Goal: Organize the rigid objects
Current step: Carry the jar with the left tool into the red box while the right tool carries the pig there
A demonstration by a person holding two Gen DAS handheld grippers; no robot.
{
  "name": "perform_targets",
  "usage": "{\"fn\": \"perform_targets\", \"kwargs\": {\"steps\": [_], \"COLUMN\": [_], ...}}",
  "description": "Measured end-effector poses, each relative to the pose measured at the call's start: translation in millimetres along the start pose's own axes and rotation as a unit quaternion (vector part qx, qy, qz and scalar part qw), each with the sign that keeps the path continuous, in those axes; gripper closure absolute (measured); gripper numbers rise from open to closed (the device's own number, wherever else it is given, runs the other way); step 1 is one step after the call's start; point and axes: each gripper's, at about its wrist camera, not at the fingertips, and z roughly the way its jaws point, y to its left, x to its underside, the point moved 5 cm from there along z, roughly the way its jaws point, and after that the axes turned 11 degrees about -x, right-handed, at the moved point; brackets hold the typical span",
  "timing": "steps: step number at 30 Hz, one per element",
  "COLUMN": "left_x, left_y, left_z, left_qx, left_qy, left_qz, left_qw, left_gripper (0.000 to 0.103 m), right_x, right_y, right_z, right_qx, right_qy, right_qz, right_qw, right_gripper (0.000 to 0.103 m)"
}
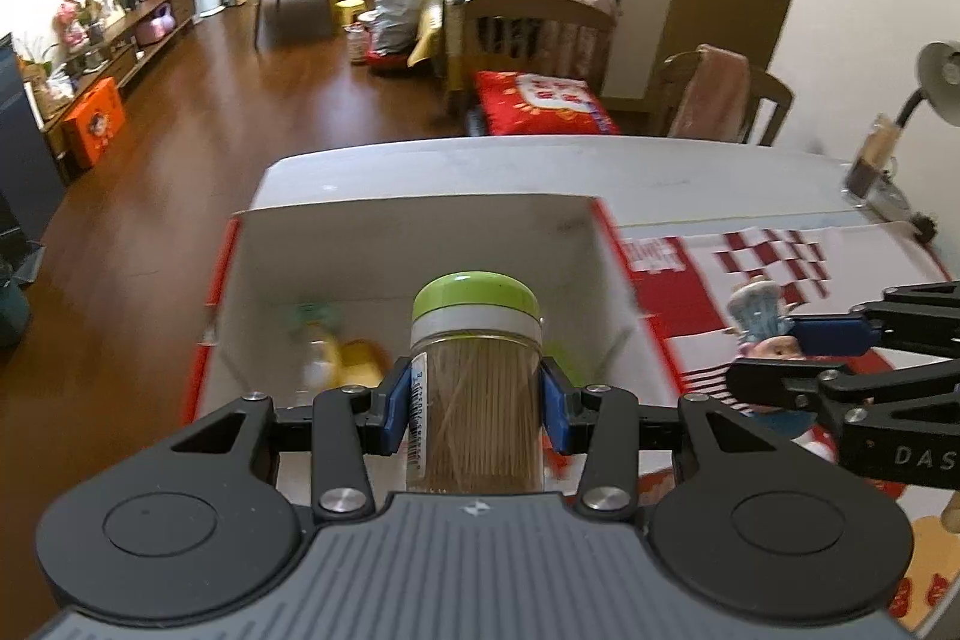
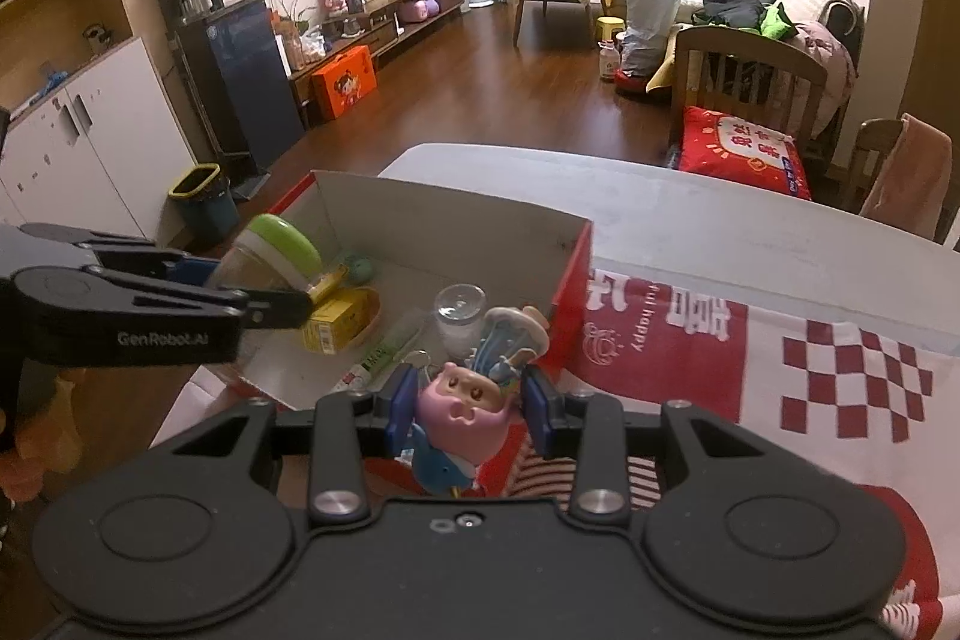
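the left tongs (image 1: 474, 403) are clamped on a toothpick jar (image 1: 475, 382) with a green lid, held above the open cardboard box (image 2: 573, 280) on the surface (image 2: 780, 244). the right tongs (image 2: 471, 409) are clamped on a pink toy figure (image 2: 465, 403), held just beside the box's red wall over the red and white cloth (image 2: 840, 388). inside the box lie a yellow carton (image 2: 336, 322), a small clear bottle (image 2: 459, 319) and a tube (image 2: 384, 355).
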Motion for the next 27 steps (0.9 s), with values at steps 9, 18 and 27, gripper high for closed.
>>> {"fn": "perform_targets", "kwargs": {"steps": [9,18,27], "left_x": [6,8,14], "left_y": [41,43,42], "left_z": [49,90,104], "left_qx": [-0.040,-0.042,-0.038], "left_qy": [0.029,0.053,0.067], "left_qz": [0.011,0.023,0.028], "left_qw": [0.9987,0.9975,0.9966], "left_gripper": [0.061,0.061,0.061], "right_x": [-1,9,16], "right_y": [6,19,20], "right_z": [63,101,118], "right_qx": [0.029,0.029,0.047], "right_qy": [0.039,0.080,0.098], "right_qz": [-0.007,-0.032,-0.042], "right_qw": [0.999,0.996,0.993], "right_gripper": [0.066,0.066,0.066]}}
